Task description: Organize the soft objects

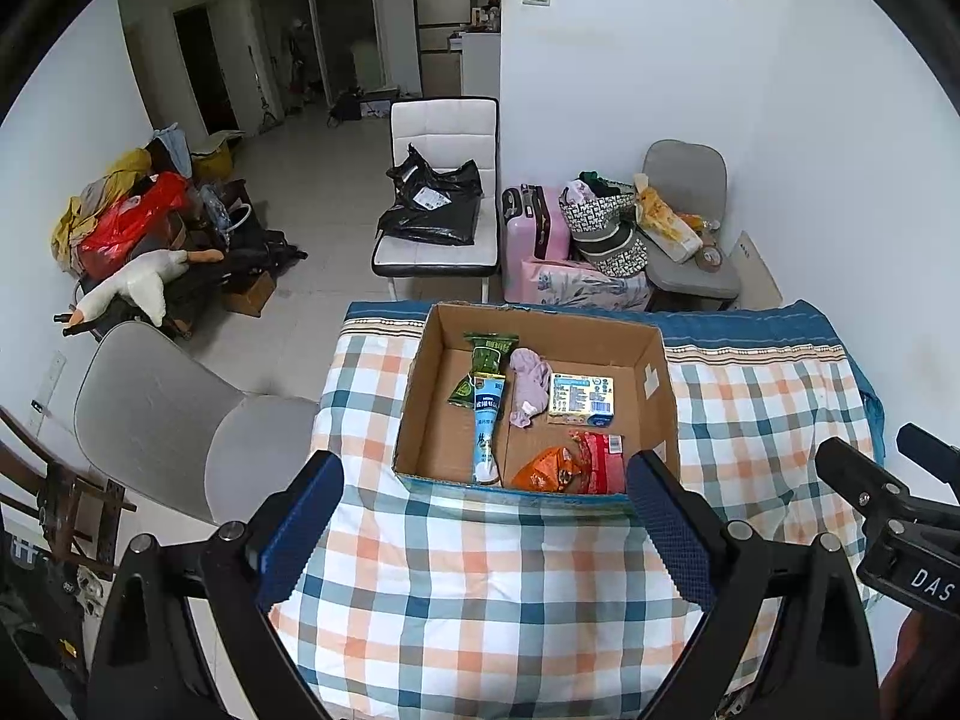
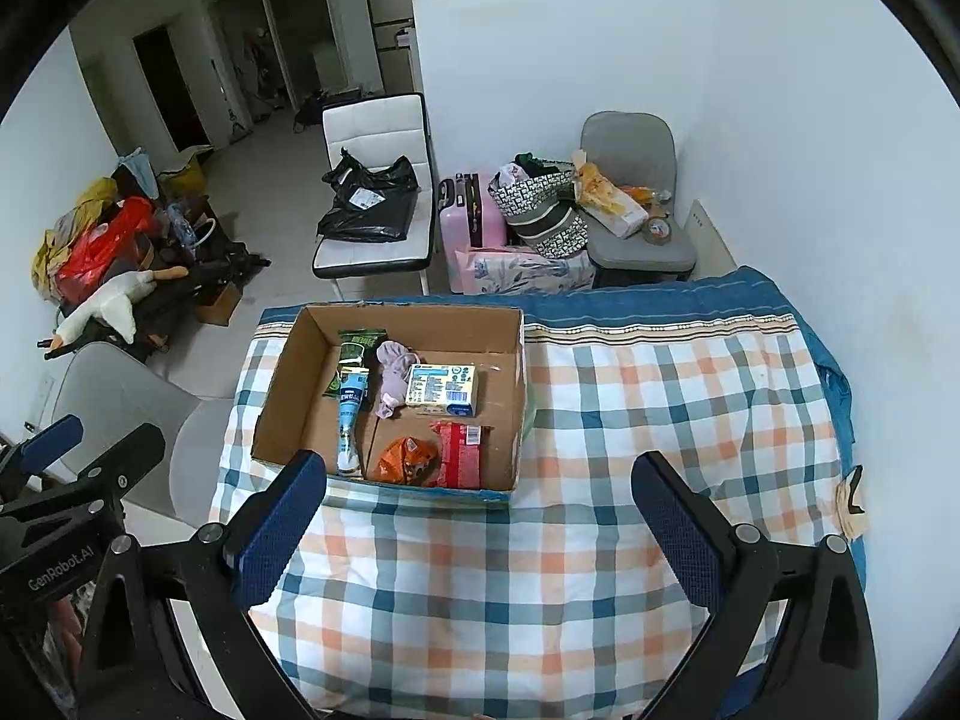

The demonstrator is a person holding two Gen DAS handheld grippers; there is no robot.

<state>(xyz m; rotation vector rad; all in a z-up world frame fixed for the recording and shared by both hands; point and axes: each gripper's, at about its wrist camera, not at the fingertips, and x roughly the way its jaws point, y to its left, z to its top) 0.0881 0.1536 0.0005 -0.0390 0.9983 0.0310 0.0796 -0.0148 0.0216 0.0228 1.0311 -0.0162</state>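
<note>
An open cardboard box (image 1: 657, 396) (image 2: 282, 384) stands on a checked cloth. Inside lie a green packet (image 1: 487, 360) (image 2: 354, 354), a blue-white tube (image 1: 485, 426) (image 2: 349, 420), a lilac cloth (image 1: 529, 387) (image 2: 393, 375), a pale yellow pack (image 1: 581, 399) (image 2: 441, 390), an orange pouch (image 1: 549, 471) (image 2: 403, 461) and a red packet (image 1: 600, 462) (image 2: 459, 456). My left gripper (image 1: 486, 534) is open and empty, just in front of the box. My right gripper (image 2: 480, 531) is open and empty, over the cloth to the right of the box front.
The checked cloth (image 1: 480, 588) (image 2: 660, 408) covers the table. A grey chair (image 1: 180, 420) stands to the left. Beyond are a white chair with a black bag (image 1: 435, 204), a pink suitcase (image 1: 534, 228), a grey chair with bags (image 1: 684, 228) and a pile of clutter (image 1: 138, 228).
</note>
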